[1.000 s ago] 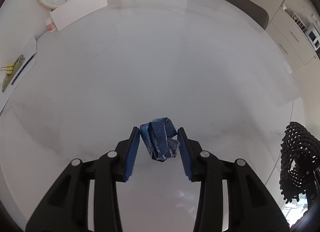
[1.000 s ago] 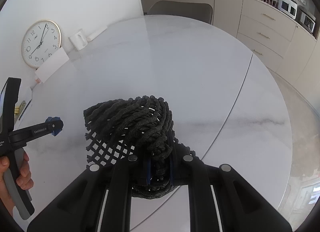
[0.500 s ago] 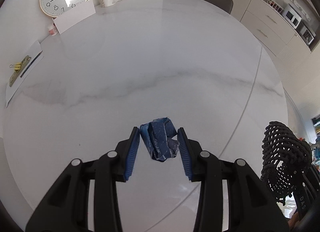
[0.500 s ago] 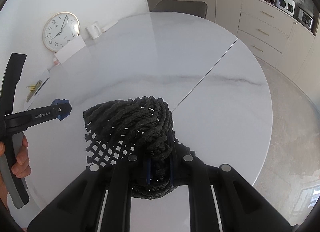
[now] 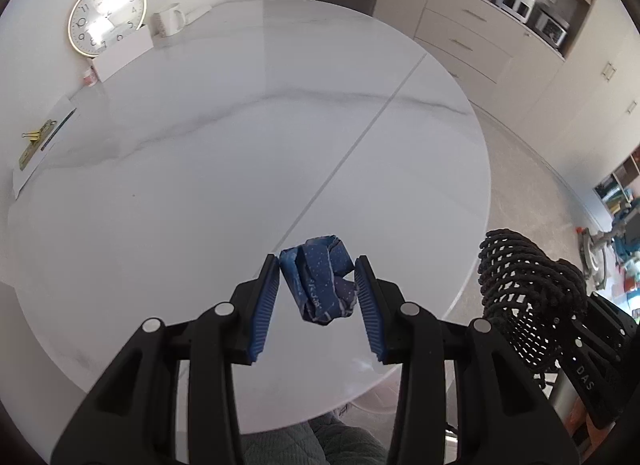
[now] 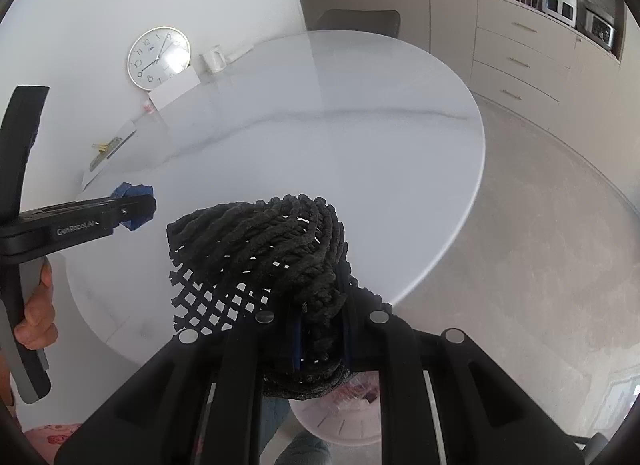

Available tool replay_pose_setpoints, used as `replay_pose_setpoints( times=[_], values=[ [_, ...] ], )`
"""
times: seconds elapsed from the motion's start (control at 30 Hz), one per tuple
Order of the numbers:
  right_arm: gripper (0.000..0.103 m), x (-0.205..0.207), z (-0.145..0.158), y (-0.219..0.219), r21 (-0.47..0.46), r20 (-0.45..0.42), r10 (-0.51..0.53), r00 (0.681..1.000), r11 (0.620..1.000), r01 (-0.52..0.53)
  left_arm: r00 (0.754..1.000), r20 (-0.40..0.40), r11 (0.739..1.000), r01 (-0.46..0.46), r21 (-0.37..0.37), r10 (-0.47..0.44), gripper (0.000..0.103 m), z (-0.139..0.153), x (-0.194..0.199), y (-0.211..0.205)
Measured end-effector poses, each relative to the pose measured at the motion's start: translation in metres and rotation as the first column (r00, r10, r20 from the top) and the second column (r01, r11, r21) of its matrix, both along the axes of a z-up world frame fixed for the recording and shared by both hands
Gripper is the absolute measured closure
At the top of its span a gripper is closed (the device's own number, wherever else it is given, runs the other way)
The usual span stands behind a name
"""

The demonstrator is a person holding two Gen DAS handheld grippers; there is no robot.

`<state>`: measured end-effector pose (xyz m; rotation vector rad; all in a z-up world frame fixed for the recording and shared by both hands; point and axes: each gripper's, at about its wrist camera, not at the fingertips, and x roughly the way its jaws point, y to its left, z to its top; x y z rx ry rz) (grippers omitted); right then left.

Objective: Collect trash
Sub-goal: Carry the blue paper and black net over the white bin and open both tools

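Carrying a crumpled blue wrapper [image 5: 320, 287] pinched in my left gripper [image 5: 318, 289], I hold it clear above the white table [image 5: 240, 185] so it can drop into a bin. My right gripper [image 6: 320, 345] is clamped on a black mesh bundle [image 6: 256, 249], also lifted off the tabletop for disposal.

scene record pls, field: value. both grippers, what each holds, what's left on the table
left gripper: shut on crumpled blue wrapper, held above the table
right gripper: shut on black mesh item, bunched between the pads
table: round, white marble look, seam across the top
far edge items: clock leaning at the wall, white card, mug
left edge items: paper sheet with pen and binder clip
trash bin: in neither view
person: hand on the left gripper's handle
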<state>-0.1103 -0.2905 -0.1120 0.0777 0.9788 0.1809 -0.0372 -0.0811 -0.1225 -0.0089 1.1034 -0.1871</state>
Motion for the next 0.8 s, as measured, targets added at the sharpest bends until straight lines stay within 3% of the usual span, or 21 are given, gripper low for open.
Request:
replay_pose_setpoints(
  times=[0.2, 0.33, 0.67, 0.8],
  values=[
    [0.087, -0.049, -0.026, -0.033, -0.010, -0.056, -0.090, 0.994, 0.996, 0.090, 0.993, -0.019, 0.993, 0.113, -0.015, -0.114, 0.064, -0.005, -0.037, -0.032],
    [0.087, -0.066, -0.060, -0.043, -0.052, -0.121, -0.127, 0.985, 0.991, 0.121, 0.980, -0.018, 0.980, 0.199, -0.006, -0.199, 0.064, -0.009, -0.055, -0.051],
    [0.085, -0.053, -0.163, -0.045, -0.025, -0.295, -0.174, 0.940, 0.984, 0.174, 0.928, -0.071, 0.929, 0.369, 0.042, -0.365, 0.064, -0.032, -0.079, -0.084],
    [0.054, -0.045, -0.184, -0.040, -0.013, -0.333, -0.154, 0.930, 0.987, 0.158, 0.913, -0.095, 0.914, 0.402, 0.056, -0.396, 0.064, -0.039, -0.079, -0.090]
  ],
)
